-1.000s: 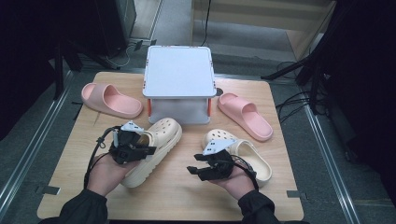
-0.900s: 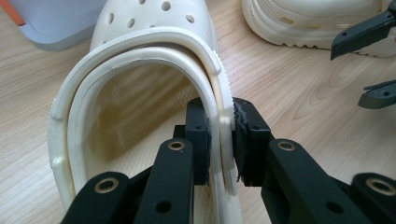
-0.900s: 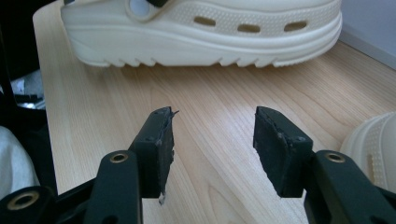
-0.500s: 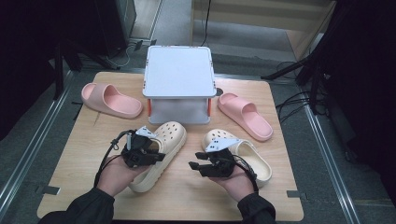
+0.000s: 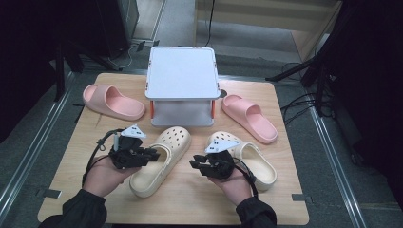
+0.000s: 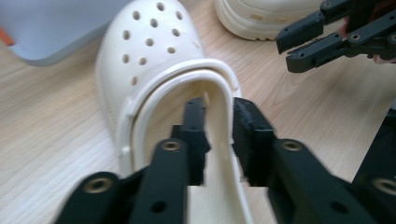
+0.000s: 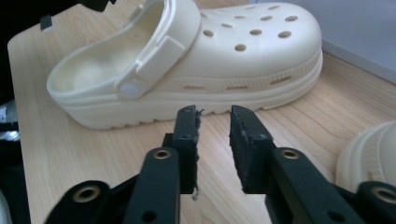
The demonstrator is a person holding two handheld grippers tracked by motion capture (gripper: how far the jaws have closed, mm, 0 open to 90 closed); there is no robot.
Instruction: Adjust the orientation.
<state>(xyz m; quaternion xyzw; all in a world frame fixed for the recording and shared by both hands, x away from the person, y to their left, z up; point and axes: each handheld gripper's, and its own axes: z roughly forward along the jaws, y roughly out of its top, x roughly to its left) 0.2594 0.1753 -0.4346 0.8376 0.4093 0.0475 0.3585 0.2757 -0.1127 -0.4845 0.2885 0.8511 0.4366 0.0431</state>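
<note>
Overhead, high view: left hand-held gripper (image 5: 151,154) on left cream clog (image 5: 160,159), lower centre of tabletop (image 5: 85,137); right hand-held gripper (image 5: 196,164) beside it

Left gripper view: jaws pinch clog side wall (image 6: 224,121), centre frame

Right gripper view: jaws spread, empty, short of clog sole (image 7: 196,105). Likely next: advance, grip

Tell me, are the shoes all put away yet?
Not yet, and I am only guessing the job is tidying shoes. Nothing looks put away: both pink slides lie beside the grey box. In hand: the left tongs straddle the side wall of one cream clog, apparently gripping it. The right tongs are open, holding nothing. Left: the other cream clog and both slides.
</note>
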